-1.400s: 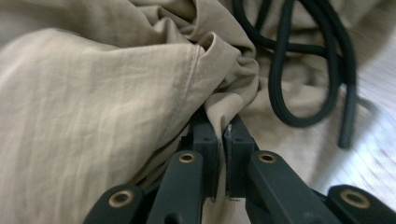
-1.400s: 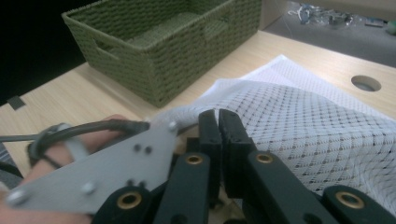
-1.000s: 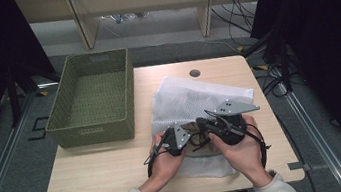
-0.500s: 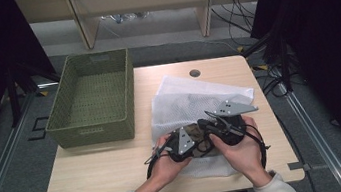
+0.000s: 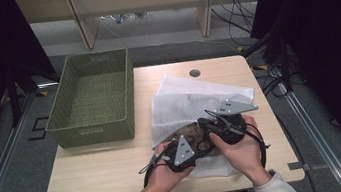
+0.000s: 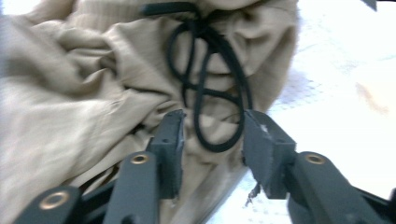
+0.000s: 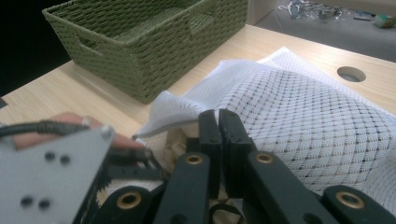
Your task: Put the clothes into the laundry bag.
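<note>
- The cloth (image 6: 93, 93), a tan bunch with a black drawstring (image 6: 210, 93), lies at the mouth of the white mesh bag (image 5: 194, 97), near my edge of the table (image 5: 95, 182) and between my two hands.
- My left claw (image 6: 212, 133) has just been opening. Its jaws now stand apart, with the loop of the drawstring hanging in the gap and the cloth right behind it. The pads press on nothing.
- My right claw (image 7: 218, 121) is pressed together. It seems to pinch the near edge of the bag mouth, but I cannot make out the mesh between the jaws.
- What matters for the next move: the cloth lies straight ahead of my left claw, touching or almost touching its tips, and it bulks up to that claw's left side in the left gripper view. The bag opening lies beyond it, toward my right claw.
- The bag's long axis runs away from me and up toward the far right of the table.
- My left hand (image 5: 164, 170) is the nearer one to the cloth, so I judge it should take a fresh bite and push the bunch deeper along that axis.
- The green basket (image 5: 93, 101) stands well apart on the left.
</note>
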